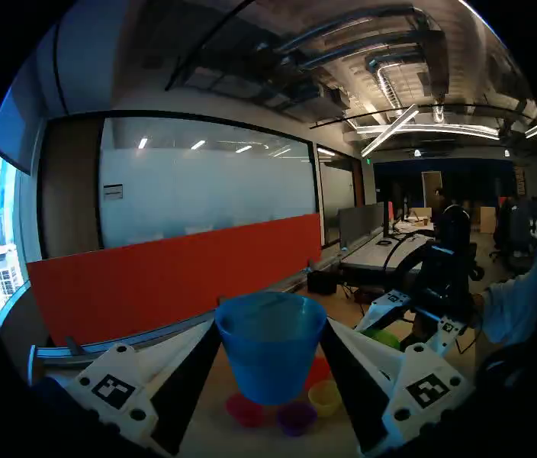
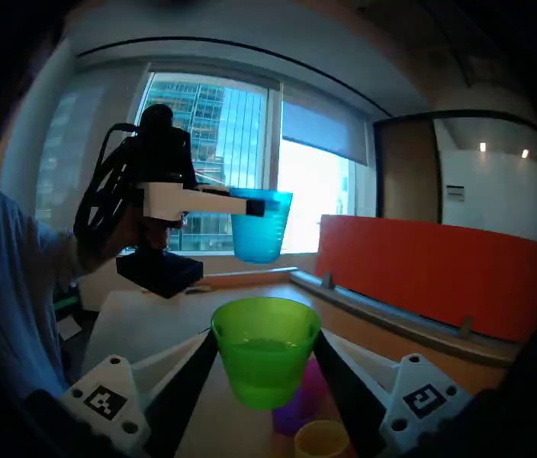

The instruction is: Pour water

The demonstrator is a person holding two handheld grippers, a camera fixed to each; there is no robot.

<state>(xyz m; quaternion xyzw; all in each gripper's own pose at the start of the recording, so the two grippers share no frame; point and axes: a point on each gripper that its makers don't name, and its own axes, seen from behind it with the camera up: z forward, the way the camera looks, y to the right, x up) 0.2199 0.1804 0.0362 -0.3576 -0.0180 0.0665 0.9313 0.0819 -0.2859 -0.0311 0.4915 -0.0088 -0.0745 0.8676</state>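
Blue cup point(image 1: 271, 359): upright, clamped between left gripper point(image 1: 272, 328) fingers.
Green cup point(image 2: 266, 370): liquid inside, clamped by right gripper point(image 2: 265, 336).
Table point(image 2: 139, 328): small coloured cups point(image 1: 297, 416) below.

Counter point(image 2: 146, 324): pale matte top, warmer wood tone toward the far side. A grey rail point(image 2: 390, 317) runs along that far edge. A cluster of small plastic cups stands on the top, upright with openings up: pink cup point(image 1: 245, 408), purple cup point(image 1: 297, 417), yellow cup point(image 1: 324, 397). Purple sits between pink and yellow, packed close; can't tell if the rims touch. A red item point(image 1: 318, 372) is just behind the yellow cup, mostly hidden, so can't ID it.
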